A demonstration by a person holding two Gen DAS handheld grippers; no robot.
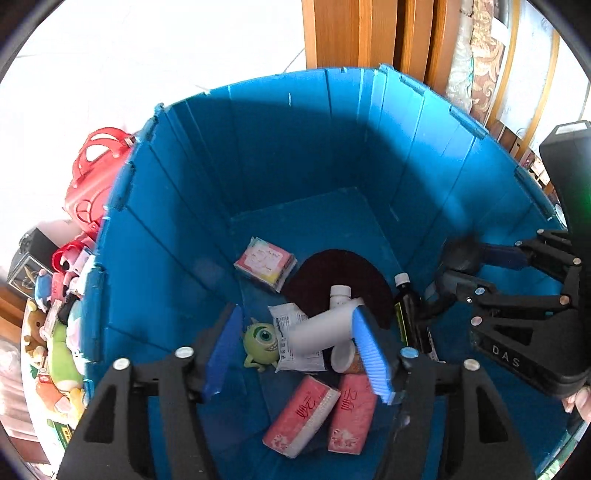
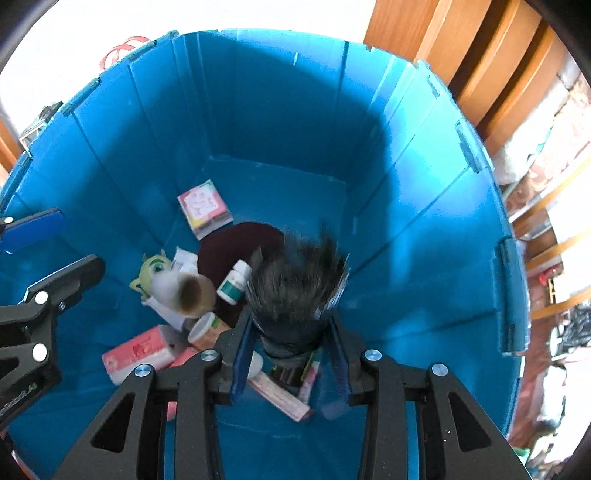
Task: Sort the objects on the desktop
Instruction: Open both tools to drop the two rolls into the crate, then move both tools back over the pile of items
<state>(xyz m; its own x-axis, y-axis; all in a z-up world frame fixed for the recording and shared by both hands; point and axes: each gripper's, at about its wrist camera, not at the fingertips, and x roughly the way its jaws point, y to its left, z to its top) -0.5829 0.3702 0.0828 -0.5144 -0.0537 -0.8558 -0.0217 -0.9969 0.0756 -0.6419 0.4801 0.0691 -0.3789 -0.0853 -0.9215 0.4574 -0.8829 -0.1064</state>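
Observation:
Both grippers hang over a deep blue bin [image 1: 177, 229] that also fills the right wrist view [image 2: 406, 221]. My left gripper [image 1: 299, 350] is open; a white paper roll [image 1: 321, 330] shows between its fingers, falling or lying over the pile; in the right wrist view the roll [image 2: 177, 290] is blurred. My right gripper [image 2: 291, 332] is shut on a dark furry thing [image 2: 295, 280] with a blue base; it also shows in the left wrist view [image 1: 458, 258]. On the bin floor lie pink tissue packs [image 1: 306, 417], a green one-eyed toy [image 1: 260, 341] and a dark bottle [image 1: 406, 310].
A white pill bottle [image 2: 234, 282], a pink note box [image 1: 266, 266] and a dark red mat [image 1: 343, 273] lie in the bin. Left of the bin are a red bag [image 1: 96, 173] and several plush toys [image 1: 59, 350]. Wooden furniture [image 1: 369, 33] stands behind.

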